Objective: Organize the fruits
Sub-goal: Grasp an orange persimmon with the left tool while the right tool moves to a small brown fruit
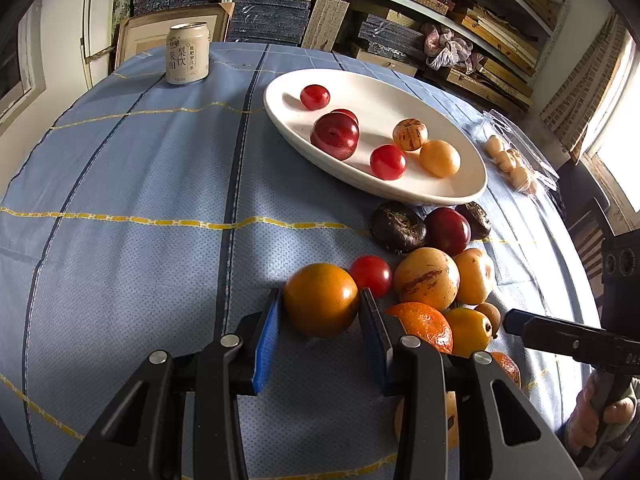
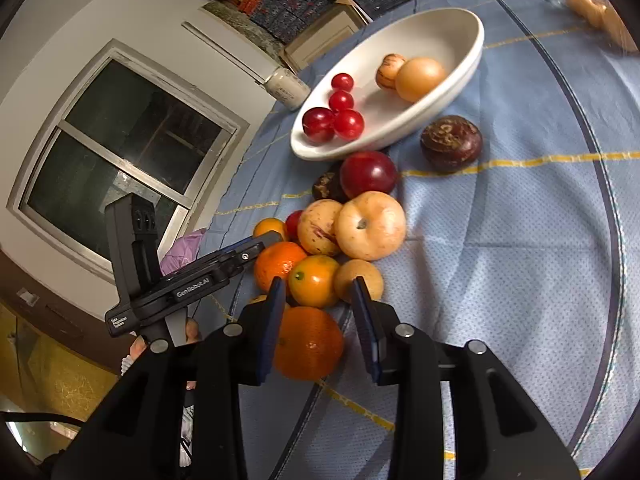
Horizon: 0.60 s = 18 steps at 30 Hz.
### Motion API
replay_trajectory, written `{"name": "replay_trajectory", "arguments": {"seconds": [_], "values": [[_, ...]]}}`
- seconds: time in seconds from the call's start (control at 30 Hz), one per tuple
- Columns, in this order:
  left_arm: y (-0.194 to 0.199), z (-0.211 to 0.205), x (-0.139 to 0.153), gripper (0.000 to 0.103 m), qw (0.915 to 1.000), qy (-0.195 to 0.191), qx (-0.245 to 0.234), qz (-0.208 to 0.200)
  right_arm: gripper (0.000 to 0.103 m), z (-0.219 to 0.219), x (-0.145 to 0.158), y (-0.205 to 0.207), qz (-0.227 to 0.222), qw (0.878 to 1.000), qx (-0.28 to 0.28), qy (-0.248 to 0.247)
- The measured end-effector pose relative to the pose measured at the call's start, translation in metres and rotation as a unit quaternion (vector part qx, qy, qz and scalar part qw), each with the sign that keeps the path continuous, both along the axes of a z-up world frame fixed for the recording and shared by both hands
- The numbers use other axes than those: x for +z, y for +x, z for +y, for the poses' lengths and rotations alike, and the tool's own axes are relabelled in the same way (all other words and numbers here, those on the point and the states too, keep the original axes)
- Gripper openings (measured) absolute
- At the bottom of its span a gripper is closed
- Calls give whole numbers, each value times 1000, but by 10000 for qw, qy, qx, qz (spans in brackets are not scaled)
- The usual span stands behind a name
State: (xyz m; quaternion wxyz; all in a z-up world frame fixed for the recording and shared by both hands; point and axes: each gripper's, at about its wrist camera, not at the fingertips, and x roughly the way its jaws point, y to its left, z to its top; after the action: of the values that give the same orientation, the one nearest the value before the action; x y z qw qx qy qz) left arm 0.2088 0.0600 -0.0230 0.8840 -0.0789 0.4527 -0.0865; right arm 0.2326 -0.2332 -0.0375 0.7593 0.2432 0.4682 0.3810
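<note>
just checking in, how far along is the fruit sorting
Partly done: six fruits already lie in the white dish. In hand: the left gripper clamps an orange fruit, the right gripper straddles a mandarin. Left: the pile on the cloth.

White oval dish [image 1: 460, 196] on worktop, holding red plum [image 1: 335, 136], cherry tomatoes [image 1: 387, 162], two yellow fruits [image 1: 439, 158]. Loose fruit pile [image 2: 352, 236] beside dish: oranges, plum, dark round fruits.

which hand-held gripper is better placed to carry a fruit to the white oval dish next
Left. The left hand-held gripper already clamps a round orange fruit, with bare blue cloth leading to the white oval dish. The right hand-held gripper merely straddles a tangerine.
</note>
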Motion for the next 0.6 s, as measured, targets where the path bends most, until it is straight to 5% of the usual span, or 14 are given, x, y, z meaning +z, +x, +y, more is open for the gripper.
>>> {"name": "replay_trajectory", "arguments": {"seconds": [0.37, 0.53, 0.6], "values": [[-1, -2, 0, 39, 10000, 79, -10, -24, 45, 9, -9, 3, 162, 9993, -28, -342], [-1, -3, 0, 39, 10000, 88, -9, -31, 44, 11, -9, 1, 18, 9991, -116, -399], [-1, -3, 0, 39, 9999, 100, -4, -35, 34, 10, -9, 1, -74, 9988, -200, -441]]}}
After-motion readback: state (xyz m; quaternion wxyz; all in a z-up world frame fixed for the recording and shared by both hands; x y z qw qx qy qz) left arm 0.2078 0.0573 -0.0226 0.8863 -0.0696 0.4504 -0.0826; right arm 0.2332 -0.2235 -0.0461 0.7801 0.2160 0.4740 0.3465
